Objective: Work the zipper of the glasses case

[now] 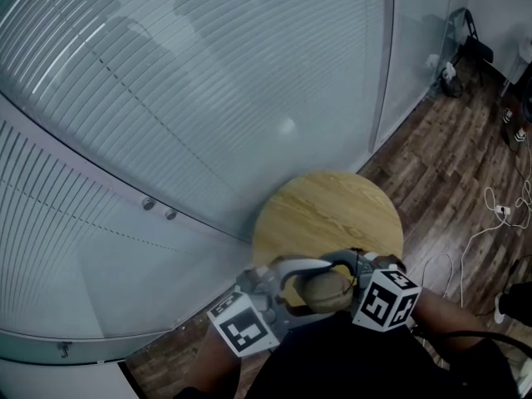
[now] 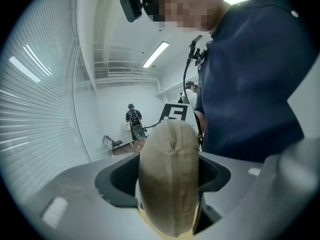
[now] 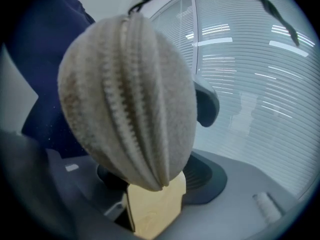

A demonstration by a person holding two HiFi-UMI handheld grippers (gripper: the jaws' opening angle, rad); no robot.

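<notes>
Holding the glasses case (image 1: 324, 291) up between both hands, over the near rim of the round wooden worktop (image 1: 328, 206); cannot tell whether it rests on the wood.

Gripping the case's left end with the left hand-held gripper (image 1: 293, 293), jaws closed on the beige fabric at a middling width, one jaw against each side of the rounded end (image 2: 167, 159). Gripping the right end with the right hand-held gripper (image 1: 353, 281) in the same manner, jaws held partly apart by the case (image 3: 130, 94) clamped between them.

Facing the zipper (image 3: 135, 129) in the right gripper view: closed rows of teeth running down the middle of the case, with a dark braided cord (image 3: 260, 6) leaving the top of that line and arcing off to the right.

Carrying a marker cube on each tool, left (image 1: 243, 324) and right (image 1: 385, 299), both near the person's body.

Bounded on the far and left sides by a glass wall with blinds (image 1: 183, 81). Standing on a dark wood floor (image 1: 432, 165), with white cables (image 1: 490, 214) lying at the right. Showing, far off in the left gripper view, another person (image 2: 133, 120) beside a folding chair (image 2: 114, 144).
</notes>
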